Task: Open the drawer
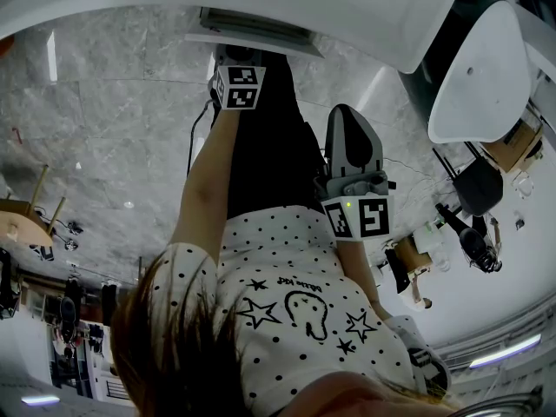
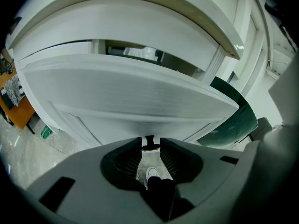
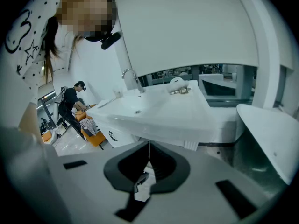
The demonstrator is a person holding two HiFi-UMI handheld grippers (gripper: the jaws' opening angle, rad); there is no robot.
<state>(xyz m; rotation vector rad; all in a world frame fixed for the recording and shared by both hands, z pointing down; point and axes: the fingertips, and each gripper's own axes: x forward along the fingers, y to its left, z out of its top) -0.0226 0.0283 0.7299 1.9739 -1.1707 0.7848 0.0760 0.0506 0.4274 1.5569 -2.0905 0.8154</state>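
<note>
You stand in bathroom-fixture showroom, or large hall fitted out as one.
- Long white washbasin counter (image 3: 159, 111) with curved chrome tap (image 3: 132, 80) on it.
- White-fronted vanity drawer (image 2: 131, 101) with small black handle (image 2: 149, 142), under curved white top.
- Smooth white oval fixture (image 1: 482, 76) to your right; exact kind unclear.
- Glossy grey marble-look floor tiles (image 1: 113, 120) underfoot.
- Open floor beyond you: second person in dark clothes (image 3: 71, 99) bent over low orange furniture (image 3: 96, 138).
- Black equipment stands (image 1: 469, 233) and tan wooden table (image 1: 17, 220) on same tiles.
</note>
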